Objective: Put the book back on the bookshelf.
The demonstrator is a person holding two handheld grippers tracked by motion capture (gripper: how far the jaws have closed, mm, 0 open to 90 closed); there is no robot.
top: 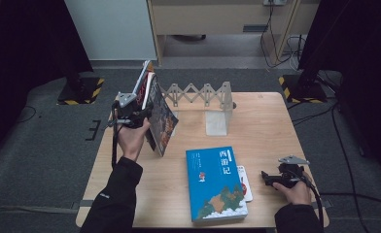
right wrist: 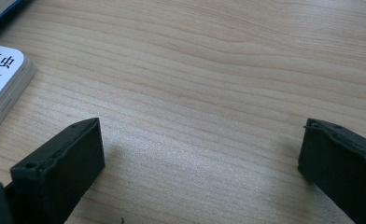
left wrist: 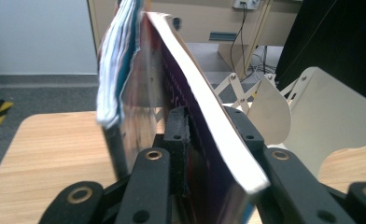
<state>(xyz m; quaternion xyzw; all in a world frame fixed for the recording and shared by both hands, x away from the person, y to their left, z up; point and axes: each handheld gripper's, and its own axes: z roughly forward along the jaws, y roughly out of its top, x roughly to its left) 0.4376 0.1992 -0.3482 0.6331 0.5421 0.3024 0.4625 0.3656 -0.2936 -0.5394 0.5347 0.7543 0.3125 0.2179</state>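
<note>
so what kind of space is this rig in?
Looks like a lab or test bay, not a home. A small wooden table stands alone on grey carpet, flanked by stand bases with yellow-black hazard tape. Loose cables run across the floor. Books and an expanding bookend rack look like staged props.

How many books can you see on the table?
4, maybe more: two leaning books and by the left gripper, a blue book lying flat, a white book partly under it.
</note>
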